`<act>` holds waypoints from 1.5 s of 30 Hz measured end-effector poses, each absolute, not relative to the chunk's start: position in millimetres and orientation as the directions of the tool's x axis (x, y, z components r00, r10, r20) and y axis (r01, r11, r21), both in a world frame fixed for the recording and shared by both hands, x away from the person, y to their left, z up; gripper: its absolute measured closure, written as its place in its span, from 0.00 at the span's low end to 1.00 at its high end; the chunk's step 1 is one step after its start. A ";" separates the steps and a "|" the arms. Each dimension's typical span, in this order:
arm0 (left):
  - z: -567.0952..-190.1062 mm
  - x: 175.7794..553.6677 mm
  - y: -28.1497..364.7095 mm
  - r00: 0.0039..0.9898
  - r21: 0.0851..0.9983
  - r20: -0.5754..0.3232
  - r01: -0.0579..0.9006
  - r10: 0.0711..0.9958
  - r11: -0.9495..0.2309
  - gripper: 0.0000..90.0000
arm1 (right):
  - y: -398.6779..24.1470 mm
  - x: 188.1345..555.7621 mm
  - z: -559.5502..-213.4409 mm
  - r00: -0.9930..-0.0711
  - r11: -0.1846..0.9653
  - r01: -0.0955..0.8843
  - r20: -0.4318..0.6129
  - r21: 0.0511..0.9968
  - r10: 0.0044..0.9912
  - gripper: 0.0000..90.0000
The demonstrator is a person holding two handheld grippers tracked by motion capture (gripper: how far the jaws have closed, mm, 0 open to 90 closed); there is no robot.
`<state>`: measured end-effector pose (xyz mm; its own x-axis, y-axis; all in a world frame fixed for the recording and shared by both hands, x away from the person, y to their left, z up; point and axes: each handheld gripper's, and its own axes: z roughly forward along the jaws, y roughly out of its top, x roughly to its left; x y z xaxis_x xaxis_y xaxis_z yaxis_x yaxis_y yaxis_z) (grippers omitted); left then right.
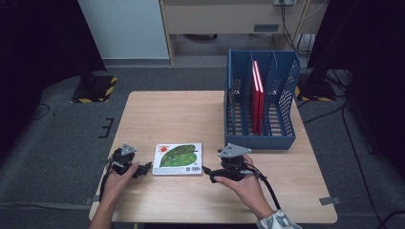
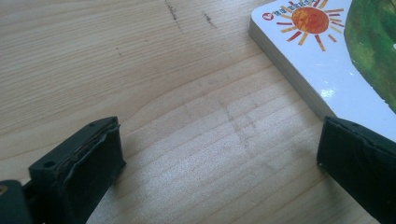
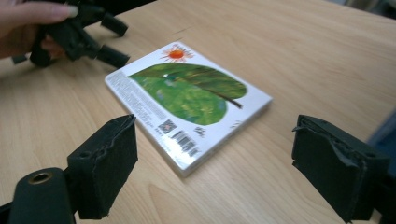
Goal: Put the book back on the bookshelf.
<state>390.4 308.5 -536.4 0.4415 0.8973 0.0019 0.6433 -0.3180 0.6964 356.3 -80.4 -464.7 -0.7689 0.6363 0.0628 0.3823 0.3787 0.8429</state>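
A white board book (image 1: 177, 159) with a green leaf and an orange sun on its cover lies flat near the table's front edge. My left gripper (image 1: 143, 168) rests just left of it, open; in the left gripper view (image 2: 219, 161) the jaws stand wide over bare wood, the right jaw beside the book's (image 2: 327, 51) corner. My right gripper (image 1: 206, 171) hovers just right of the book, open; in the right gripper view (image 3: 215, 172) its jaws frame the book's (image 3: 189, 95) near corner without touching it. The left gripper (image 3: 79, 32) and its hand show beyond the book.
A blue mesh file rack (image 1: 260, 102) with several slots stands at the table's back right, holding red books (image 1: 258, 95) upright in a middle slot. The wooden table (image 1: 167, 114) lies bare behind the white book. Cables trail from both grippers.
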 end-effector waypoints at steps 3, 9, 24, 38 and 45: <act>-536.3 390.3 309.2 0.440 0.699 -0.002 0.643 0.898 -0.313 0.00 | -69.8 356.4 -470.4 -0.792 0.410 0.380 0.063 0.829 0.608 0.14; -532.9 385.4 312.4 0.428 0.719 -0.003 0.629 0.904 -0.296 0.03 | -62.1 355.8 -472.8 -0.800 0.419 0.375 0.060 0.827 0.598 0.25; -518.9 372.1 271.1 0.582 0.758 -0.108 0.573 0.806 -0.313 0.09 | -56.9 357.7 -504.8 -0.785 0.453 0.434 0.081 0.779 0.614 0.47; -531.4 373.7 261.0 0.617 0.714 -0.125 0.600 0.777 -0.361 0.09 | -41.9 379.0 -526.6 -0.765 0.459 0.492 0.114 0.740 0.634 0.28; -532.9 372.5 255.3 0.638 0.721 -0.116 0.581 0.762 -0.377 0.09 | -35.9 381.1 -532.6 -0.771 0.469 0.498 0.124 0.729 0.625 0.29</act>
